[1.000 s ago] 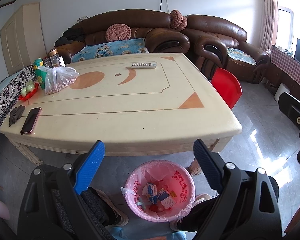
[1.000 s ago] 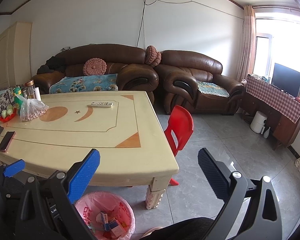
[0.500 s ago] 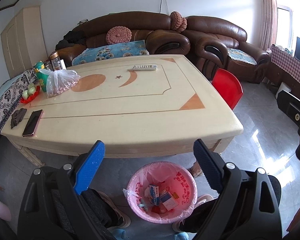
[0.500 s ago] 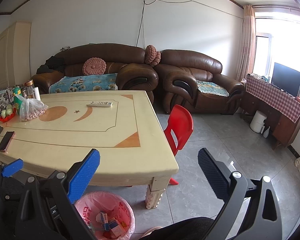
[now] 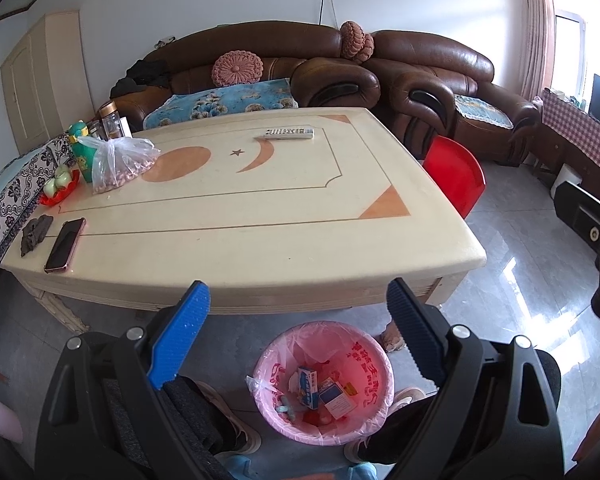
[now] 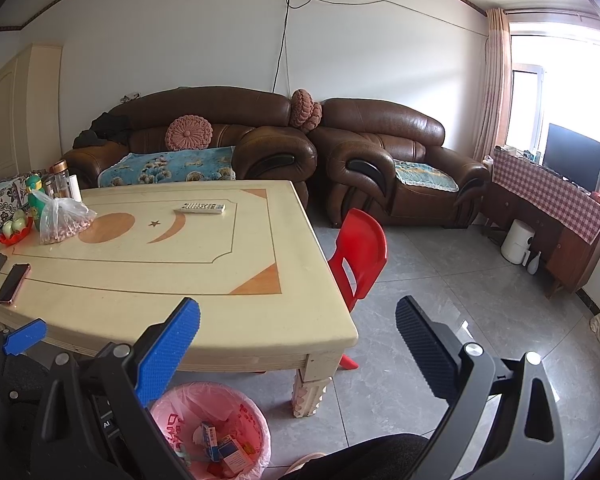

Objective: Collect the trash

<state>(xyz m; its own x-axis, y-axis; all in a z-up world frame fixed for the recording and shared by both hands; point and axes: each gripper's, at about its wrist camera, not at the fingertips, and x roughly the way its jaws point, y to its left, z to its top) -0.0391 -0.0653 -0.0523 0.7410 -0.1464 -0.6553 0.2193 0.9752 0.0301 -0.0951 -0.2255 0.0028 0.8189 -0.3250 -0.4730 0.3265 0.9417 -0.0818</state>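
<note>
We hold both claws, left claw [image 5: 296,332] and right claw [image 6: 296,344], spread apart and empty; trash sits in the pink bin [image 5: 323,380] below the tabletop [image 5: 260,216]. Collecting looks finished; next, scan for leftovers.

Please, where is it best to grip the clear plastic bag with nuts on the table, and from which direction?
Probably grip the clear plastic bag at its bunched neck, which sticks up above the filled lower part. Come from above with open jaws across the neck; the green bottle stands close behind it.

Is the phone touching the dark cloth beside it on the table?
Apart. The left wrist view shows a strip of bare tabletop between the phone and the dark cloth.
</note>
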